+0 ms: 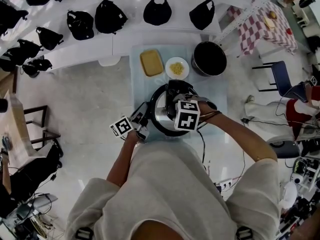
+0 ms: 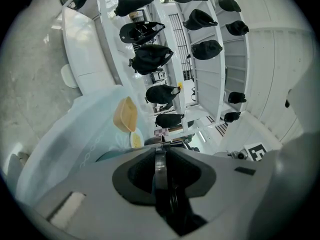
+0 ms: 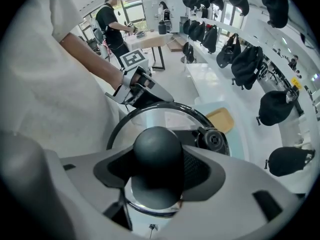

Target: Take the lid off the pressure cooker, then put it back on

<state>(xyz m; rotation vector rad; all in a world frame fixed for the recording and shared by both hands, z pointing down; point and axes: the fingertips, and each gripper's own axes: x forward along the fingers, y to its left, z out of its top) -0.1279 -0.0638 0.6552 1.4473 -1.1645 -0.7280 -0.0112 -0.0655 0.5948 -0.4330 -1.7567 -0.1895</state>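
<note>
Nearest the head camera is the person's white shirt, with both forearms reaching forward to the table. Right gripper points steeply down over the pressure cooker; its jaws stand wide, and both pads bear on the sides of the lid's round black knob. Left gripper lies nearly level at the cooker's left side, its jaws nearly together and clamped on a thin dark tab at the cooker's rim, seen edge-on. Lid sits on the cooker, which stands at the middle of the table, just inside the near edge. Along the far edge stand a tan tray, a white plate of yellow food and, at the far right corner, a black pot, all apart from the cooker. Bare cloth shows to the cooker's left and right. The lid is clear glass in a dark rim, with a round black valve beside the knob; the cooker's wall is polished metal.
</note>
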